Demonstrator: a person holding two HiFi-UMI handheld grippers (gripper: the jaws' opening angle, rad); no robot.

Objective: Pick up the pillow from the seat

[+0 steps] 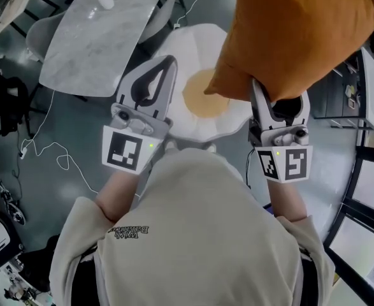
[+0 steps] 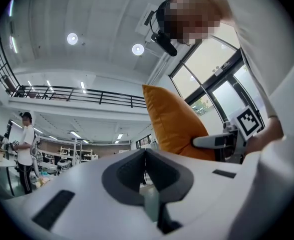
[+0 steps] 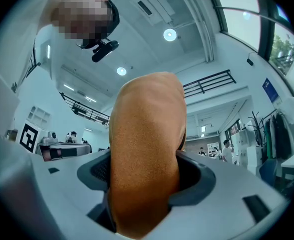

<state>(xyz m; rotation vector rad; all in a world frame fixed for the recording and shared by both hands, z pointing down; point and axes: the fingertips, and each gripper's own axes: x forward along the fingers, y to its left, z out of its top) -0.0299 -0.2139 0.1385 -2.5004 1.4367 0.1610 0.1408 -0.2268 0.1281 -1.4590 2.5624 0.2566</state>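
Orange pillow [image 1: 295,37], 1 pc: right hand-held gripper [image 1: 277,110] is clamping its near edge above seat [image 1: 183,46]; left hand-held gripper [image 1: 164,69] is hanging closed, empty.

Blocked above and ahead of the right tongs [image 1: 281,106] by the raised orange pillow [image 1: 298,34], overhanging the right side of the white seat [image 1: 180,50]. Open from above over the yellow seat pad [image 1: 202,97], just beside the closed left tongs [image 1: 171,62]. Closed off at far left by the marble tabletop [image 1: 97,34]. Free over the grey floor [image 1: 78,120] left of the seat, apart from a white cable [image 1: 43,146] trailing across it
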